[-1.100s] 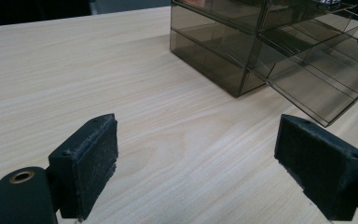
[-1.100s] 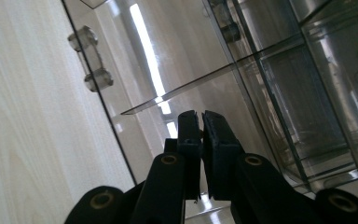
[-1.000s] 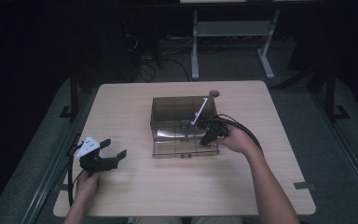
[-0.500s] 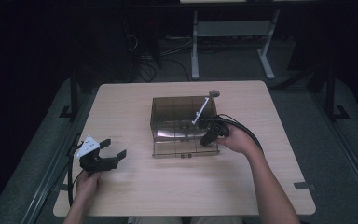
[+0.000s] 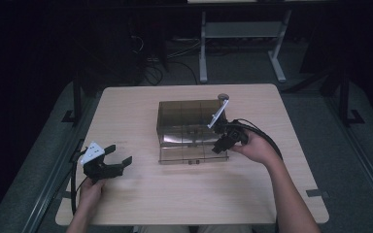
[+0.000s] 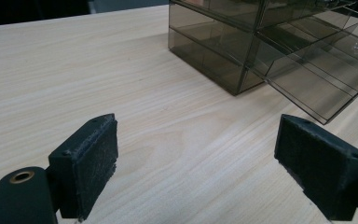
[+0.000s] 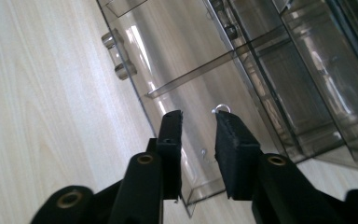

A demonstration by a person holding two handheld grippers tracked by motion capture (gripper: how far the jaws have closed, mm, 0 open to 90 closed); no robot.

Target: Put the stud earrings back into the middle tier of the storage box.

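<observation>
- Drawer organiser (image 5: 189, 127), of smoky see-through plastic, stands at the middle of the counter (image 5: 175, 194), a little toward 1 o'clock from its centre in the high view.
- One lower drawer (image 5: 192, 153) is pulled out toward 6 o'clock; its front carries two small knobs (image 7: 114, 55), seen at 11 o'clock in the right claw view.
- Thin partitions divide the open drawer into compartments; the contents cannot be made out, apart from a small bright ring-shaped piece (image 7: 221, 108) just beyond the right claw's tips.
- Right claw (image 5: 222, 137) hangs over the 3 o'clock end of the open drawer, held by the right hand (image 5: 255, 148), its cable looping off toward 3 o'clock.
- Right claw's jaws have just been opening. They stand a narrow gap apart, with nothing pinched between the pads; the drawer floor shows through the gap in its own view (image 7: 198, 140).
- Grey plate (image 5: 218, 112) on the right claw slants up toward 12 o'clock, over the organiser's right end.
- Left claw (image 5: 119, 156) rests low at 8 o'clock on the counter, well apart from the organiser, gripped by the left hand (image 5: 91, 191).
- Left claw's jaws are spread wide and hold nothing; bare wood lies between the pads (image 6: 91, 163) in its own view.
- Organiser's near corner appears at 1 o'clock in the left claw view (image 6: 235, 70), clear of both pads.
</observation>
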